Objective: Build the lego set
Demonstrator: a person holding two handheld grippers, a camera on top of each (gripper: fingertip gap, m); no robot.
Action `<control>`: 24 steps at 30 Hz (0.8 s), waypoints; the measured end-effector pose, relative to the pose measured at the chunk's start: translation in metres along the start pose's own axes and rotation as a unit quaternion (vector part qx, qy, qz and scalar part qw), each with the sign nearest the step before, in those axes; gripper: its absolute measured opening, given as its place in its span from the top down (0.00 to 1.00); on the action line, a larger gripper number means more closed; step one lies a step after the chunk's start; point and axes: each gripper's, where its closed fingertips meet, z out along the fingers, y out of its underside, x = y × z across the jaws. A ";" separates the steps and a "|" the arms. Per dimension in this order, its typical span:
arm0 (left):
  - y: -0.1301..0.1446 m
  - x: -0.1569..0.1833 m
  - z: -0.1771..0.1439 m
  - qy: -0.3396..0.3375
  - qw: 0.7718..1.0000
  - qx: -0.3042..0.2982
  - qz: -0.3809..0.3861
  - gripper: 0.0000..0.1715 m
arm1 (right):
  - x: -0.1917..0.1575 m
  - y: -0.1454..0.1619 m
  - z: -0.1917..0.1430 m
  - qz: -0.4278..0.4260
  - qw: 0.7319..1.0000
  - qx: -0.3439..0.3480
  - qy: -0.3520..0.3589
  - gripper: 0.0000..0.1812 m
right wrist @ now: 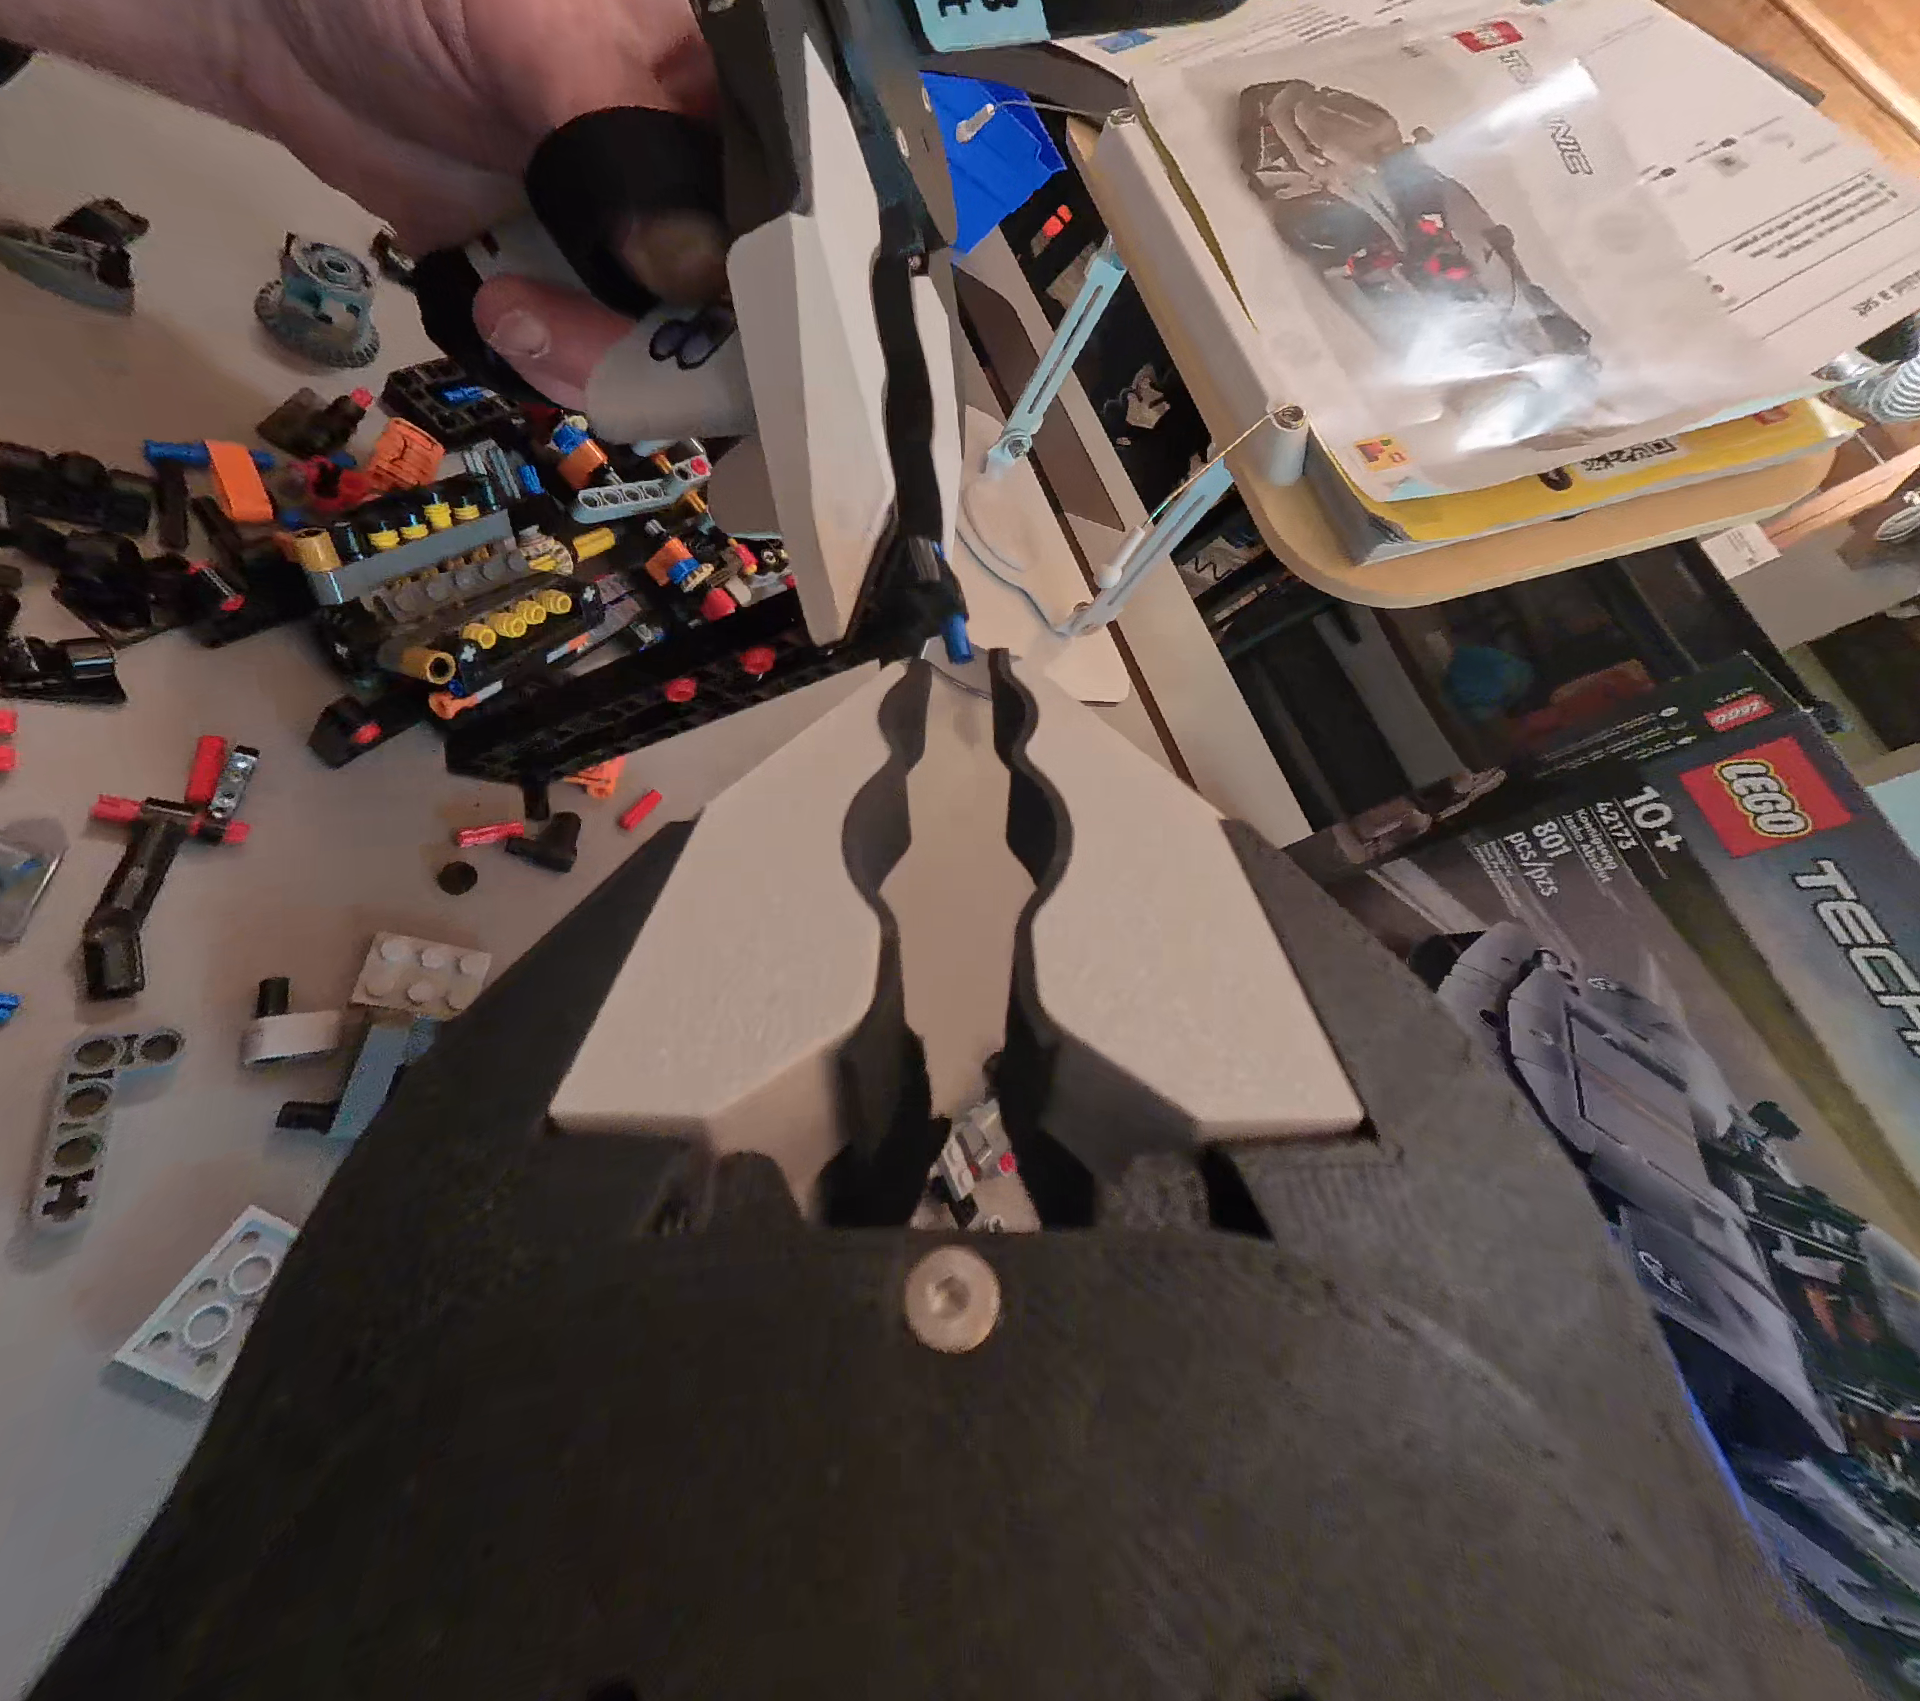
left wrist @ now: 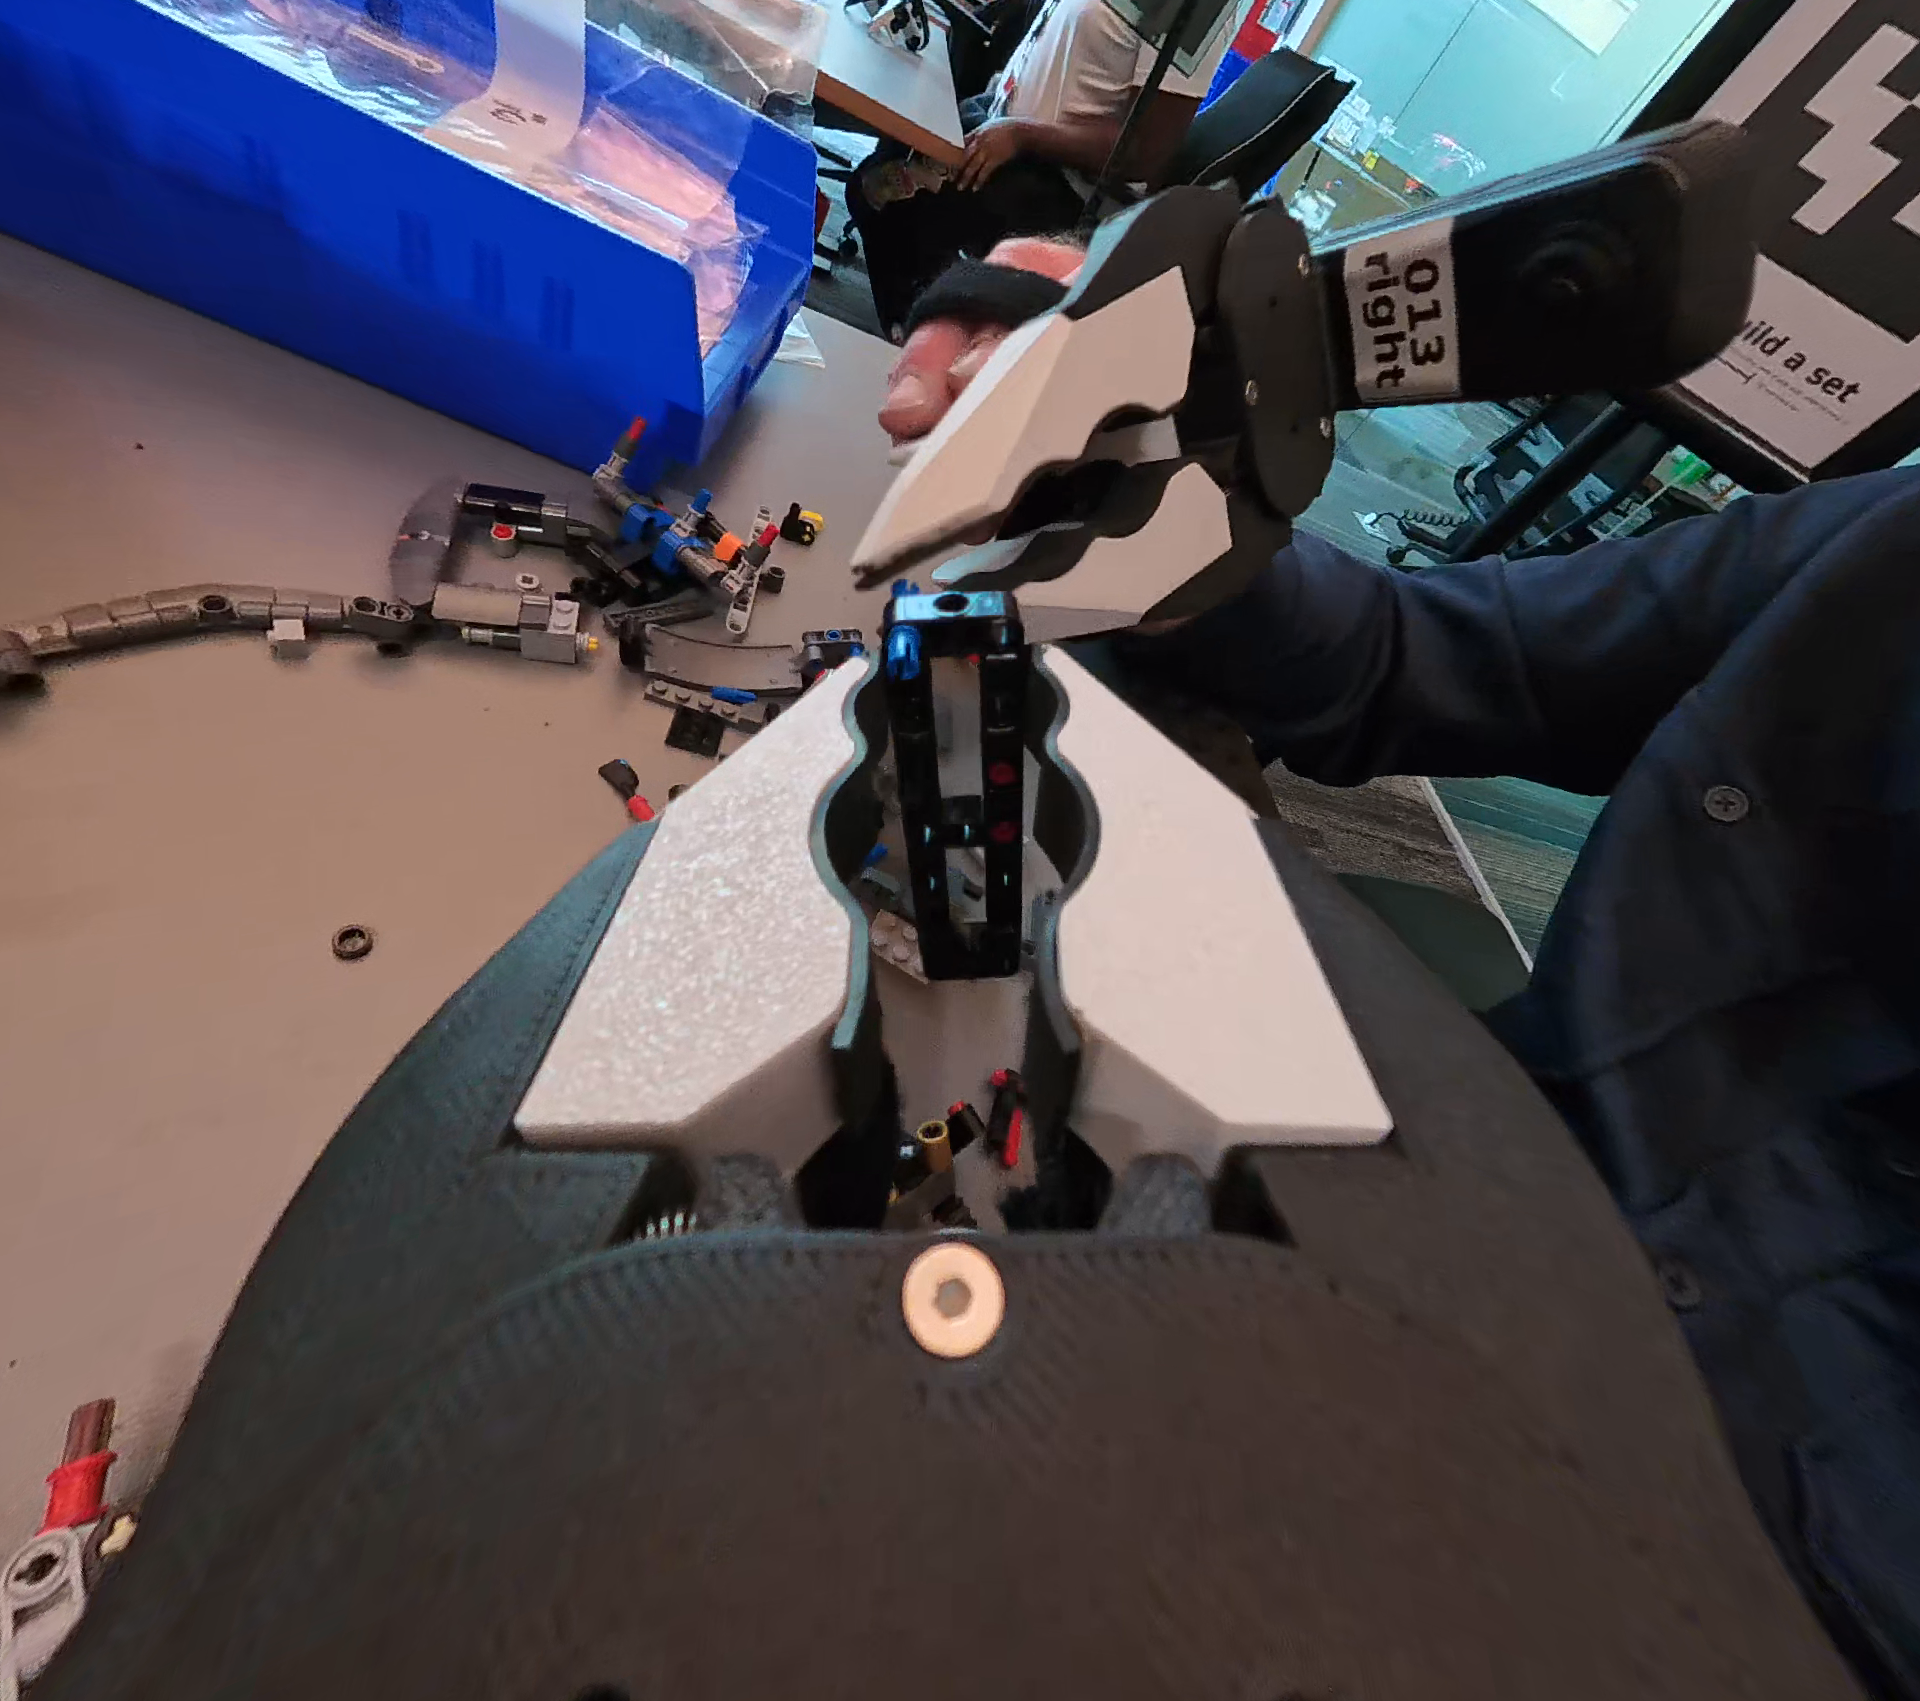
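Observation:
My left gripper (left wrist: pixel 951 664) is shut on the end of a black lego frame (left wrist: pixel 956 778), held above the table. In the right wrist view this frame (right wrist: pixel 644 706) runs left from the left gripper (right wrist: pixel 904 612) and carries an engine block with yellow pins (right wrist: pixel 436 550). A small blue pin (left wrist: pixel 902 649) sticks out of the frame's gripped end and also shows in the right wrist view (right wrist: pixel 951 635). My right gripper (right wrist: pixel 956 664) is narrowly open and empty, with its tips right at that blue pin. In the left wrist view the right gripper (left wrist: pixel 904 576) comes in from the upper right.
A blue bin (left wrist: pixel 364 197) with clear bags stands at the back left. Loose parts (left wrist: pixel 644 571) and a grey curved chain of pieces (left wrist: pixel 156 612) lie on the grey table, with more parts (right wrist: pixel 156 872) nearby. An instruction booklet (right wrist: pixel 1507 249) rests on a stand, above the lego box (right wrist: pixel 1714 976). A person (left wrist: pixel 1081 62) sits behind. The grippers are tip to tip, or close to it.

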 end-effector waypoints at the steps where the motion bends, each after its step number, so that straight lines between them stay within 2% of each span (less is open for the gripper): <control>1: -0.001 0.000 0.000 -0.001 1.000 0.003 0.001 0.87 | -0.001 0.000 0.000 -0.003 1.000 -0.002 0.000 0.96; 4: 0.001 0.002 0.000 0.002 1.000 -0.004 0.004 0.87 | -0.002 -0.001 0.000 -0.019 1.000 -0.007 0.005 0.97; 10: 0.008 0.009 0.004 0.025 0.999 -0.026 0.003 0.87 | -0.006 -0.008 -0.004 0.001 1.000 0.019 -0.020 0.98; 18: 0.019 0.002 0.005 -0.010 0.997 -0.068 0.026 0.87 | -0.014 0.001 0.000 -0.025 0.999 -0.037 -0.031 1.00; 24: 0.014 0.015 0.004 0.013 0.996 -0.061 0.063 0.87 | -0.015 -0.009 -0.009 0.121 0.985 0.033 -0.116 1.00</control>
